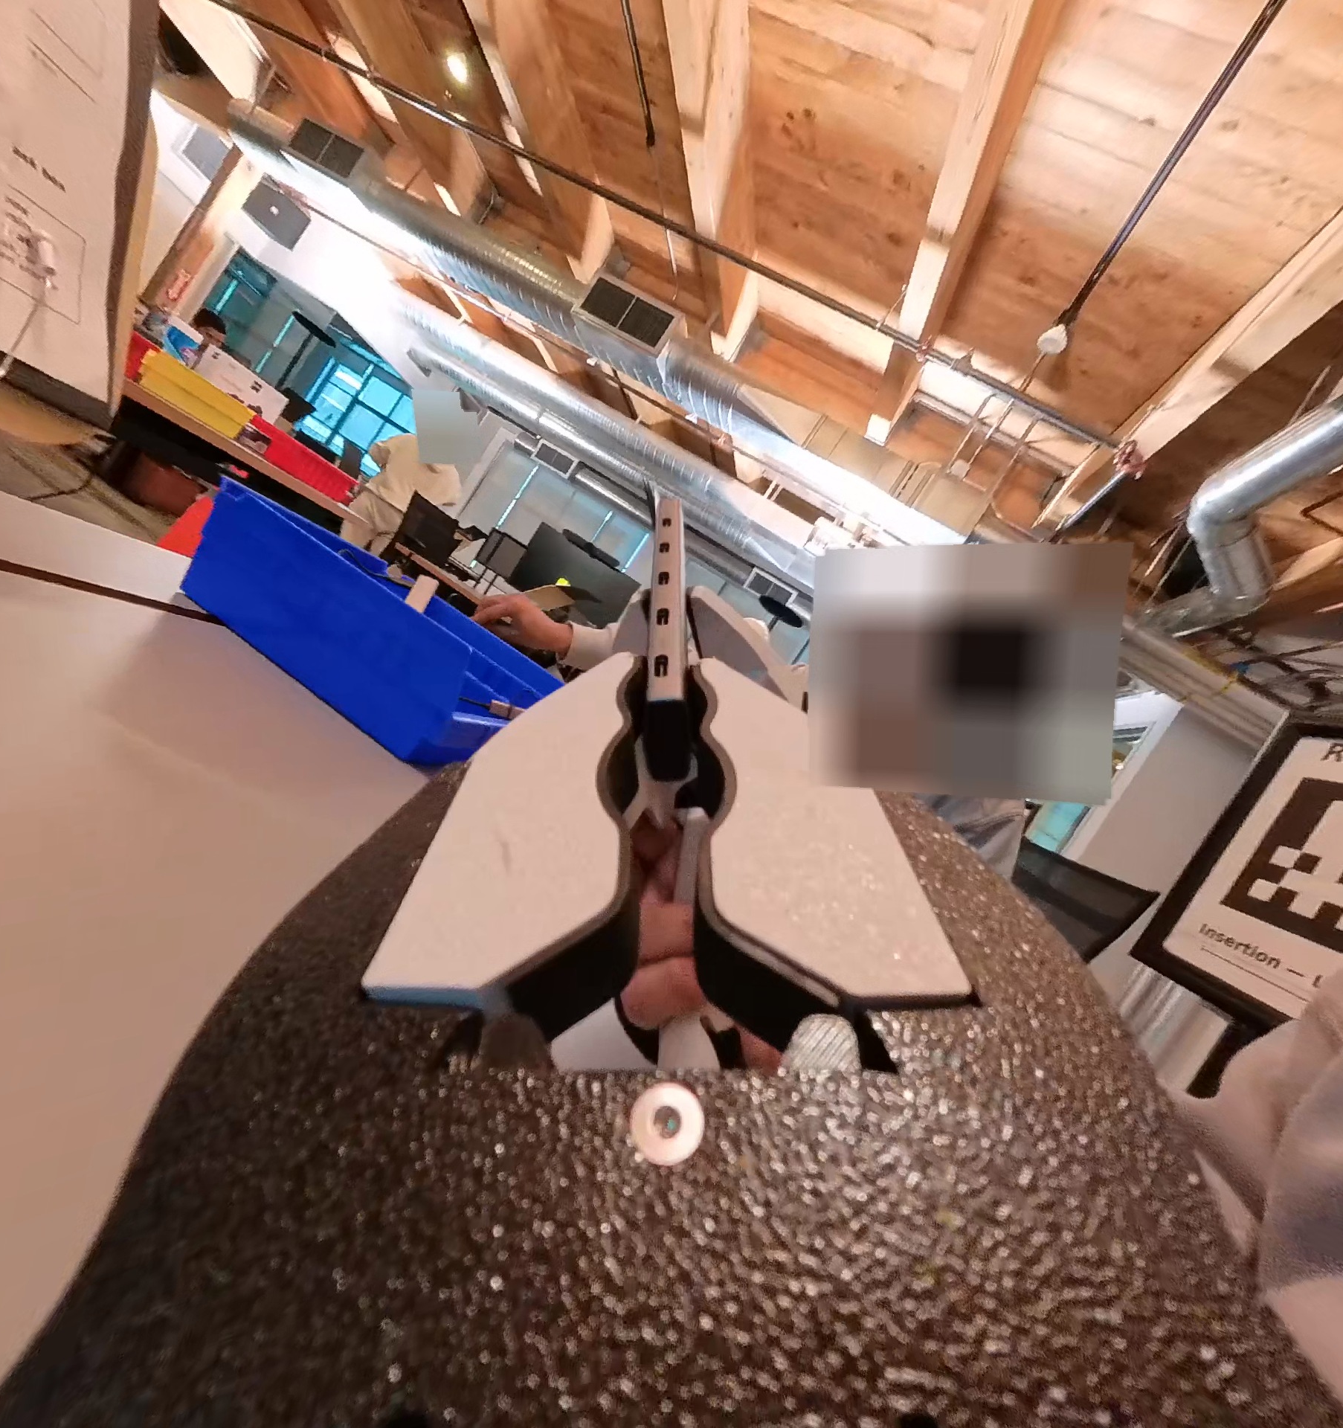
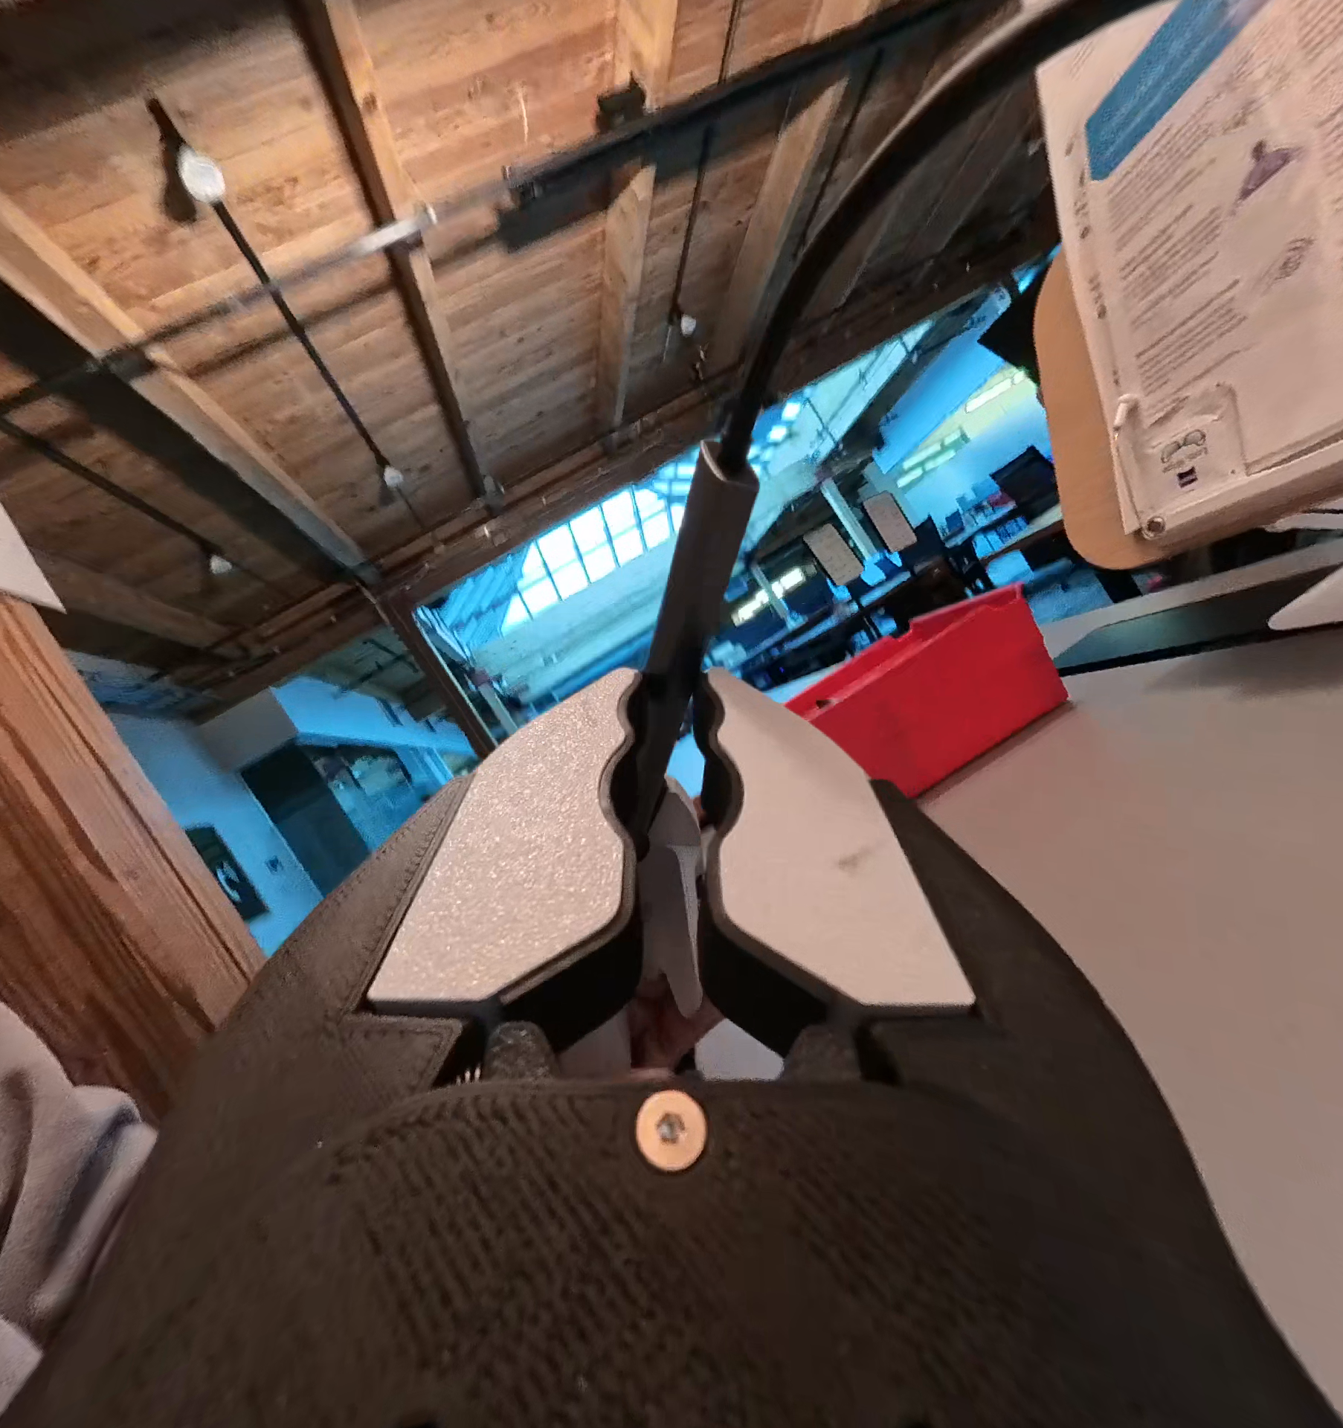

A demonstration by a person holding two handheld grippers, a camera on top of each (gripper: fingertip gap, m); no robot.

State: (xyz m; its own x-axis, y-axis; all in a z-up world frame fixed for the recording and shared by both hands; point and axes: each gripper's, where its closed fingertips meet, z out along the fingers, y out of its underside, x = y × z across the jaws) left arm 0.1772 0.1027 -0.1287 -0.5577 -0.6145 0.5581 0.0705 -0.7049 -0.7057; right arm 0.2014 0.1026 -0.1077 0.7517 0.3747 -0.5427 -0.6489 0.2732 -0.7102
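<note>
My left gripper (image 1: 664, 668) is shut on a slim silver hub (image 1: 667, 587) with a row of small ports along its edge. The hub stands up out of the jaws, tilted toward the ceiling, above a white table (image 1: 97, 773). My right gripper (image 2: 672, 699) is shut on the black plug (image 2: 711, 541) of a black cable (image 2: 846, 224). The cable arcs up and away to the upper right. Both grippers point upward. A hand (image 1: 657, 935) shows through the gap behind the left jaws.
A blue bin (image 1: 328, 618) sits on the table left of the left gripper. A red bin (image 2: 939, 695) sits on the table (image 2: 1194, 889) right of the right gripper. A printed sheet on a stand (image 2: 1232, 270) is at the upper right. A framed marker board (image 1: 1286, 873) stands at the right. People work at far desks. Only a small space, under 4 cm, lies between the two pairs of fingers.
</note>
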